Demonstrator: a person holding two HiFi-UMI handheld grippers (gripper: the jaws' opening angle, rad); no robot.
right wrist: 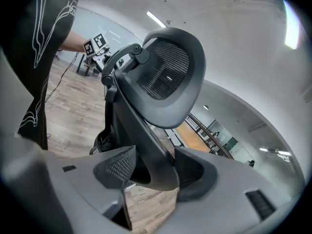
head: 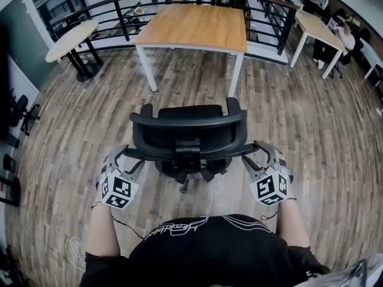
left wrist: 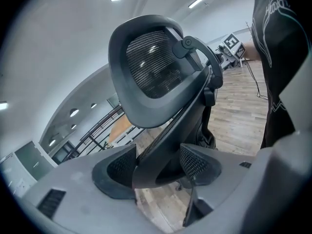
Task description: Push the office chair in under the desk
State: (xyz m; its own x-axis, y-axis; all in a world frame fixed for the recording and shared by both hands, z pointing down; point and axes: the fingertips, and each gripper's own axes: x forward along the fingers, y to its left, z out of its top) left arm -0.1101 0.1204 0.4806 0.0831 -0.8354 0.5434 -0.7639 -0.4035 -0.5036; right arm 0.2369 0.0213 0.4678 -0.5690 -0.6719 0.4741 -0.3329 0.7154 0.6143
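at six o'clock of the desk [head: 191, 26], the office chair [head: 188, 130] looks heavy but free-rolling; left gripper [head: 130, 158] and right gripper [head: 256, 154] each clench its stiff back frame [left wrist: 161, 155], a sound hold.

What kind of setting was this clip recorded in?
Probably an open-plan office: a black office chair, a wood-topped desk on white legs, and a round table by a black railing.
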